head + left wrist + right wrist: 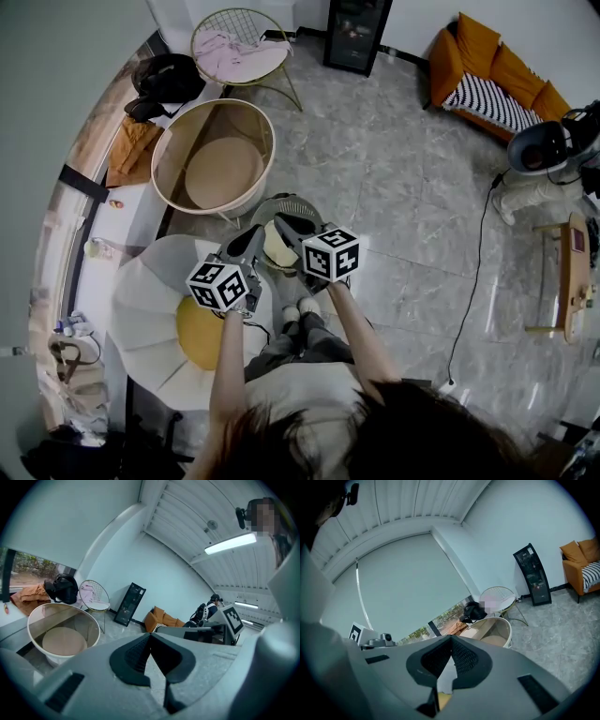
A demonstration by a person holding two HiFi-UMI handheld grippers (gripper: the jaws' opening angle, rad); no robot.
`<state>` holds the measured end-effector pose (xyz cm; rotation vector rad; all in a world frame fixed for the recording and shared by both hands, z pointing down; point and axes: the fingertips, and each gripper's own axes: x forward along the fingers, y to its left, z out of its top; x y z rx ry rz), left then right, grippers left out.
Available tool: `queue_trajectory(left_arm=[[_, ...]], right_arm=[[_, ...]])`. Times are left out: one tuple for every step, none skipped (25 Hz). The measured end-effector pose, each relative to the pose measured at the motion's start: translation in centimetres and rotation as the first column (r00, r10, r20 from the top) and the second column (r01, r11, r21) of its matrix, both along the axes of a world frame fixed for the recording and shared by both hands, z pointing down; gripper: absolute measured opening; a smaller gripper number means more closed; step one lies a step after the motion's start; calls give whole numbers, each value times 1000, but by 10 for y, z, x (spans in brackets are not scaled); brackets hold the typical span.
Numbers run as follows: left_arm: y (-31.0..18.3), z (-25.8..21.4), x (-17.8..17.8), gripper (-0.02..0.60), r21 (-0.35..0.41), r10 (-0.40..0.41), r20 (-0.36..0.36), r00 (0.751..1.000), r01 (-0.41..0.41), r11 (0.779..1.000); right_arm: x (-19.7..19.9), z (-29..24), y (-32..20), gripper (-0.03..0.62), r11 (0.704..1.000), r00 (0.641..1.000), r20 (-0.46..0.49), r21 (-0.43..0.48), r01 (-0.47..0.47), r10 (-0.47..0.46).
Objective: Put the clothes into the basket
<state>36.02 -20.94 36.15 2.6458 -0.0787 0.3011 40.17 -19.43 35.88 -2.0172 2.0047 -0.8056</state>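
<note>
It looked like a home living room: a glossy grey marble-tiled floor [403,178], an orange sofa with a black-and-white striped seat [506,70], a gold wire chair [230,19] holding pink clothes [230,56], a round cream basket [178,141], and a tall black glass-fronted cabinet [354,33].

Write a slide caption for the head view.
Left gripper and right gripper, shut and empty, near the empty round basket; pink clothes lie on the wire chair beyond.
</note>
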Motion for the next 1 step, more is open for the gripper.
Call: queue_trajectory(left_arm=[[-1, -1, 0, 11, 0, 0, 0, 1000, 0, 1000]], right_arm=[[0, -1, -1, 8, 1000, 1000, 0, 1, 0, 0]])
